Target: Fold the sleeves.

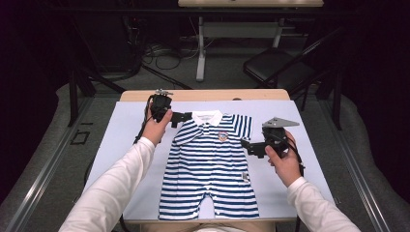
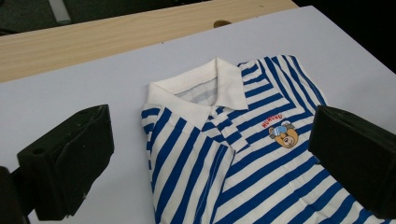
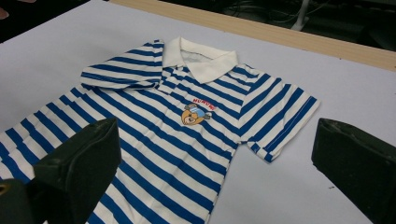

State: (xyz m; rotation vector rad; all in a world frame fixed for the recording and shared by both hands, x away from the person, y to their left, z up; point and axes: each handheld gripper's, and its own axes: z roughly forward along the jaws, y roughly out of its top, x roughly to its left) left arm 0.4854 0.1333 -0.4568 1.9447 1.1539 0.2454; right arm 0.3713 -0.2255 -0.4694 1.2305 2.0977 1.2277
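A blue-and-white striped baby romper (image 1: pixel 209 166) lies flat, face up, on the pale mat (image 1: pixel 125 130), its white collar (image 1: pixel 207 117) toward the far edge. A small bear badge (image 2: pixel 282 134) sits on the chest. The sleeve on the left (image 1: pixel 185 134) is folded in over the body, while the one on the right (image 3: pixel 280 112) lies spread out. My left gripper (image 1: pixel 181 117) hovers by the collar's left shoulder, open (image 2: pixel 210 163) with nothing between its jaws. My right gripper (image 1: pixel 249 146) is just off the spread sleeve, open (image 3: pixel 215 172) and holding nothing.
The mat covers a wooden table (image 1: pixel 203 94) whose bare strip runs along the far edge. Beyond it stand a black chair (image 1: pixel 278 67), a white table leg (image 1: pixel 200 53) and floor cables (image 1: pixel 164 53). Dark rails (image 1: pixel 72 96) flank the table.
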